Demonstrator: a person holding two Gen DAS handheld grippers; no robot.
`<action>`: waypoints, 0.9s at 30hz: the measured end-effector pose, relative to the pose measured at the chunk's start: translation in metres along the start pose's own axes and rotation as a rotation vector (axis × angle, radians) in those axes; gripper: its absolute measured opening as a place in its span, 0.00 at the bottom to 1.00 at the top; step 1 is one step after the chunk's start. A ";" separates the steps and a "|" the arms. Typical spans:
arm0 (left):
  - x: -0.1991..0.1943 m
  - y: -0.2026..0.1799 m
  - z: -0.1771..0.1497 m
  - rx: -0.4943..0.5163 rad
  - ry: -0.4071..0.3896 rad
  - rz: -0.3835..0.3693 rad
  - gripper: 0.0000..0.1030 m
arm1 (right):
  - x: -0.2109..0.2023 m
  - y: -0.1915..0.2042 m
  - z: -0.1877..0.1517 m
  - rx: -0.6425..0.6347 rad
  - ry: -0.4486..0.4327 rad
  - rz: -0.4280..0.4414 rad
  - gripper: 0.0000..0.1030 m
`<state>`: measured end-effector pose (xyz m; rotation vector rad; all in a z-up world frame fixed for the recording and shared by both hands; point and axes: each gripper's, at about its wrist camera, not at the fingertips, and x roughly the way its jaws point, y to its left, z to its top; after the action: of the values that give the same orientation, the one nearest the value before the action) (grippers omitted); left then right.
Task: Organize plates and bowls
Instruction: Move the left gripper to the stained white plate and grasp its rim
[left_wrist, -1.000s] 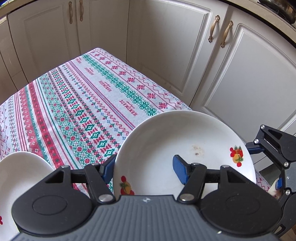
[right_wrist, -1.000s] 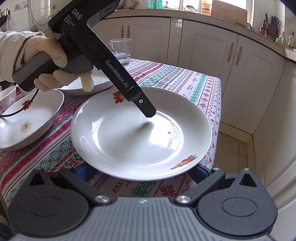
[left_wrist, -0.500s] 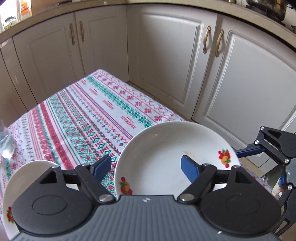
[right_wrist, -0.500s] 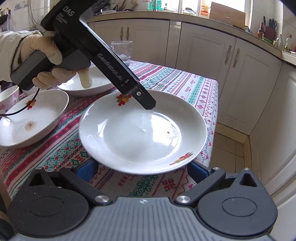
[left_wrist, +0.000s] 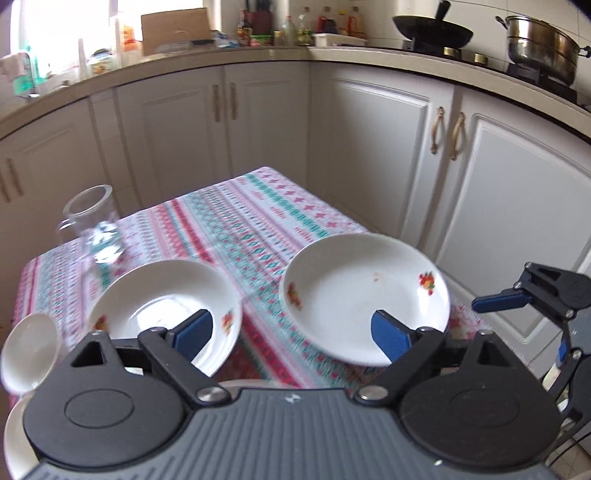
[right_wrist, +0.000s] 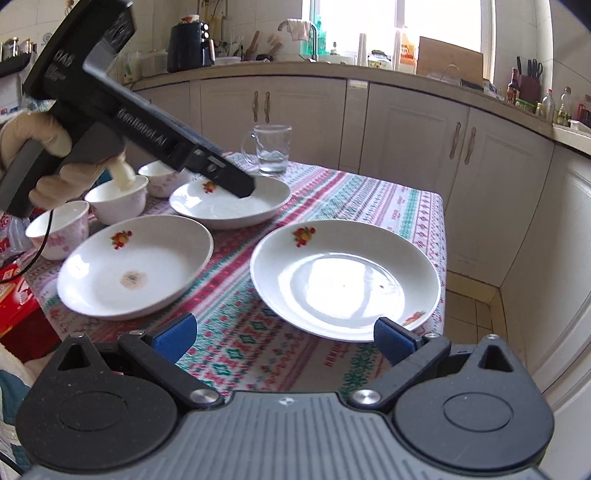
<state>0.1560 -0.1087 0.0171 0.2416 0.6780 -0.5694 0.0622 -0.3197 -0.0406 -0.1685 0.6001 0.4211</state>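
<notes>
Glossy white round plates, patterned tablecloth

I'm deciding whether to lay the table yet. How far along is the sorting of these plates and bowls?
Barely begun, by the look of it. Done: nothing is stacked; three plates, including the near-corner plate and the stained plate, lie apart on the tablecloth. In hand: nothing; the left gripper is opening, empty, and the right gripper is open. Left: stack the plates and gather the small bowls.
</notes>
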 end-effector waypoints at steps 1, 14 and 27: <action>-0.006 0.000 -0.008 -0.003 0.001 0.024 0.90 | -0.001 0.003 -0.001 0.002 -0.004 0.004 1.00; -0.056 0.020 -0.096 -0.173 0.028 0.117 0.90 | 0.015 0.057 -0.021 -0.007 0.015 0.079 1.00; -0.058 0.029 -0.109 -0.163 0.049 0.093 0.90 | 0.043 0.084 -0.020 -0.057 0.072 0.130 1.00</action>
<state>0.0786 -0.0188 -0.0268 0.1340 0.7528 -0.4180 0.0480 -0.2346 -0.0843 -0.2002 0.6729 0.5605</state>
